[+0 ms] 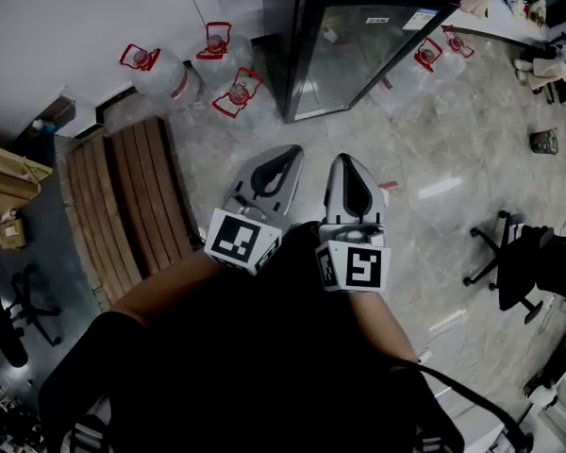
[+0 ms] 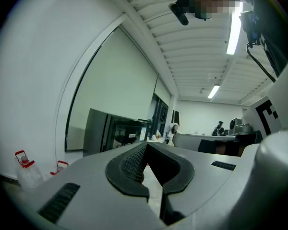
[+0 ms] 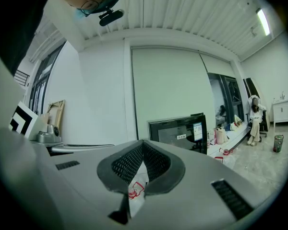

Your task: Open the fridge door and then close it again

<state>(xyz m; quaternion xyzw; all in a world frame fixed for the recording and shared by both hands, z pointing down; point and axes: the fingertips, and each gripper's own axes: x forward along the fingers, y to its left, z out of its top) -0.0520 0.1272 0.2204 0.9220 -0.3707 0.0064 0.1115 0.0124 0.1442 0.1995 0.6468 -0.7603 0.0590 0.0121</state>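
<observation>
**A:** Where does the fridge [image 1: 281,45] stand?

**B:** At the far end of the floor [image 1: 424,206], a little right of centre in the head view. It has a black cabinet, and its glass door [image 1: 358,55] lies flush with the frame, closed. The left gripper view shows the fridge [image 2: 117,131] low and far off against a pale wall. The right gripper view shows the fridge [image 3: 180,128] just beyond the jaw tips, with white labels on the glass.

**A:** And the tongs?

**B:** The left gripper [image 1: 292,151] has its jaws pressed tip to tip with nothing pinched. The left gripper [image 2: 146,145] shows the same in its own view, with only a hollow loop behind the tips. The right gripper [image 1: 344,159] is the same: tips together and empty. The right gripper [image 3: 143,143] confirms this in its own view.

**A:** How do they sit relative to the door?

**B:** Both are well apart from it, side by side on the near side and pointing toward it.

**A:** What's around them?

**B:** Water jugs [image 1: 158,72] with red handles are clustered on the floor left of the fridge, with more at its right. A slatted wooden bench [image 1: 123,196] lies at the left. An office chair [image 1: 509,267] stands at the right.
</observation>
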